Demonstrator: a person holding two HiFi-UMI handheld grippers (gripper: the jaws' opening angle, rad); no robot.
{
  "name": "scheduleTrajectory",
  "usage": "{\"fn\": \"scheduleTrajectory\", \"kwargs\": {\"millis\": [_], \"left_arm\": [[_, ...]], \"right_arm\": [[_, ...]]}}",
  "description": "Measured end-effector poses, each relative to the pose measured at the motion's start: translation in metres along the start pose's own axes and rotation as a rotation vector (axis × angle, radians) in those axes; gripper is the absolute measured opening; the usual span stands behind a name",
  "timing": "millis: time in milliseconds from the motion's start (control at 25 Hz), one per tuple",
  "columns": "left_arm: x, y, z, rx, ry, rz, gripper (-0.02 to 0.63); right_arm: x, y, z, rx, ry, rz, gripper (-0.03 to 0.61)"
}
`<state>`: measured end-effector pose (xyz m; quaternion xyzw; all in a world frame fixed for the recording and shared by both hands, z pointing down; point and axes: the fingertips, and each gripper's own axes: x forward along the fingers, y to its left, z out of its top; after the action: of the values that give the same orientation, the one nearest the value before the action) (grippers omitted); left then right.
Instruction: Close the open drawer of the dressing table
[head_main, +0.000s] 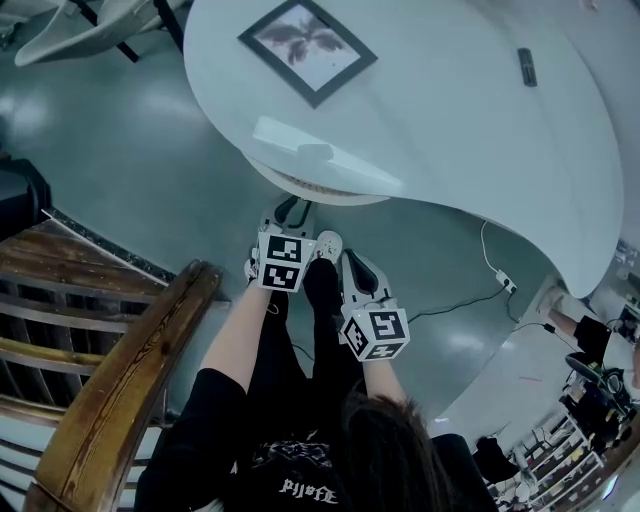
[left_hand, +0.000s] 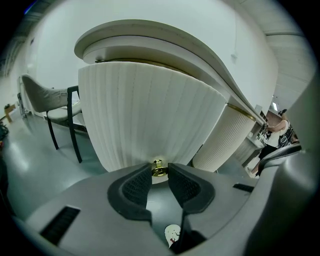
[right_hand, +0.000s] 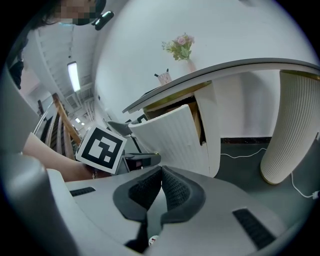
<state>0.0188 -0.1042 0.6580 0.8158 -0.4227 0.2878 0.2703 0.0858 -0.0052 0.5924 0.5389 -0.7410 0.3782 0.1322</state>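
Pinching the small brass knob (left_hand: 159, 169) between its pad tips, the left tool (left_hand: 160, 167) points down at the foot of the ribbed white drawer (left_hand: 150, 115). Only the tips are on the knob; the deeper part of the pads is bare.

Right tool (right_hand: 160, 172): jaws pressed together, nothing between them. It hangs just beside the left tool, clear of the drawer front.

Drawer: pulled out from under the near edge of the table (head_main: 450, 110), curved front bulging toward the person. From the right gripper view, a gap with wooden interior shows between the drawer side (right_hand: 170, 135) and the table's body.

Risks, as judged:
- The knob is round, smooth and held shallowly. A push along the tool's downward slant could make the tips ride off it and strike the ribbed face.
- The knob sits low on a tall front. A push there alone may tip or skew the drawer, so that it binds before it is flush.
- A hard shove could slam it and jolt the vase of flowers (right_hand: 182, 50) on the table top.
- Drifting into the side gap, the right tool could get trapped as the gap narrows.
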Motion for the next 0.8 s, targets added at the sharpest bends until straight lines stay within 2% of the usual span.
{"fn": "scheduleTrajectory", "kwargs": {"millis": [160,320,480,800], "left_arm": [[0.005,0.002,0.006,0.01,-0.01,-0.002,0.114],[0.009,0.002,0.008,0.019,-0.013,-0.001,0.114],[0.01,0.004,0.012,0.014,-0.016,-0.013,0.114],[0.012,0.004,0.014,0.015,-0.031,-0.024,0.114]], "right_arm": [[0.008,0.0,0.006,0.005,-0.009,0.002,0.026],[0.017,-0.002,0.01,0.052,-0.028,-0.007,0.026],[0.023,0.001,0.015,0.04,-0.035,0.003,0.026],[0.029,-0.013,0.017,0.083,-0.068,-0.041,0.026]]}}
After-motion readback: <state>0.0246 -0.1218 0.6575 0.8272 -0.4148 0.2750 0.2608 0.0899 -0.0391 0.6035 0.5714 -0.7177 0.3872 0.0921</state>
